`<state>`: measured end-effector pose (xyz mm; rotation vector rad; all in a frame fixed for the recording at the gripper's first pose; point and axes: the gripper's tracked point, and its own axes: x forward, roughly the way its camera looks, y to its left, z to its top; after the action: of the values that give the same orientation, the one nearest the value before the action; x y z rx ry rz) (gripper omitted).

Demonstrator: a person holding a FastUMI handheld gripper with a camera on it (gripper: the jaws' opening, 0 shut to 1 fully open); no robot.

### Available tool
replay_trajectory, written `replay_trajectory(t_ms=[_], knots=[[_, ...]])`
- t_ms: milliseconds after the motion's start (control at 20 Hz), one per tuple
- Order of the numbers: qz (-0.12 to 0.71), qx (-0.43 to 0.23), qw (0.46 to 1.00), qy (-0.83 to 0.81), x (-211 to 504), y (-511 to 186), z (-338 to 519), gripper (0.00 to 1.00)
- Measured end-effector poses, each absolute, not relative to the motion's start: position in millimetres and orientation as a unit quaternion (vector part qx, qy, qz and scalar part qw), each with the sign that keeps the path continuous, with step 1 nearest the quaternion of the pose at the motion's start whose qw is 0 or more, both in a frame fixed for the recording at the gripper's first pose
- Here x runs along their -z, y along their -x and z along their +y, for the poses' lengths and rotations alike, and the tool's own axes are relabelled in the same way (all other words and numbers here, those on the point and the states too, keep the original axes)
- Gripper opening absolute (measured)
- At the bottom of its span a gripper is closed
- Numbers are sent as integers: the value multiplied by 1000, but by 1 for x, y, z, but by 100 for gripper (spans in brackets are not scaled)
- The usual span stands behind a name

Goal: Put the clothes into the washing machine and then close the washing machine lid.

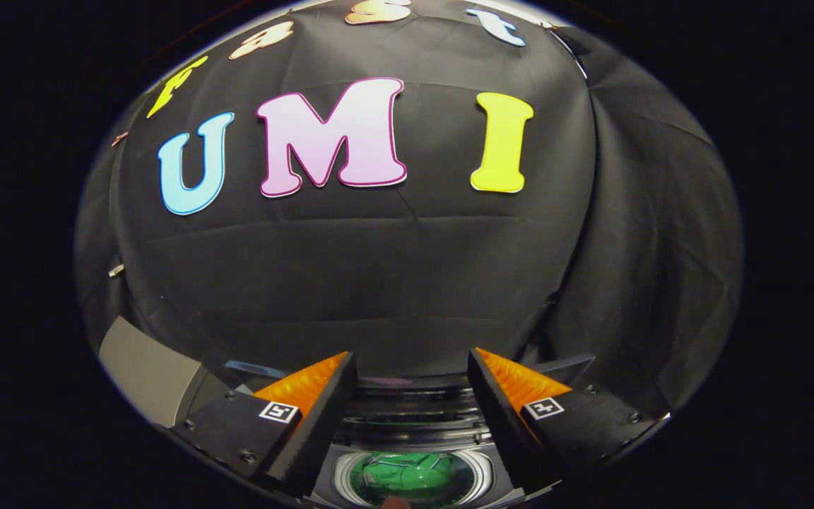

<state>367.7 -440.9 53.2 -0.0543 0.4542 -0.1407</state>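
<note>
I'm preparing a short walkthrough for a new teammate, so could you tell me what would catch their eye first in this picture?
First, the gripper, its two fingers spread wide apart and holding nothing. Between and below them sits the washing machine's round opening, with something green inside, likely the clothes. Beyond the fingers hangs the black cloth wall, and a grey panel stands beside the left finger.

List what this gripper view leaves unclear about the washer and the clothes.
- Green cloth in the washing machine: seen between the open gripper's fingers, its lower part cut off.
- Lid: open or shut, cannot tell.
- Grey panel: cut off.
</note>
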Motion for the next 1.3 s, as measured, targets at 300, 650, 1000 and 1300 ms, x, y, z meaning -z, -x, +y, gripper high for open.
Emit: replay_trajectory(t_ms=[300, 650, 1000, 1300], knots=[[246, 74, 966, 38, -35, -383, -444, 100], [240, 78, 967, 22, -30, -380, -446, 99], [232, 80, 969, 20, -33, -355, -446, 100], [219, 78, 972, 21, -35, -332, -443, 100]])
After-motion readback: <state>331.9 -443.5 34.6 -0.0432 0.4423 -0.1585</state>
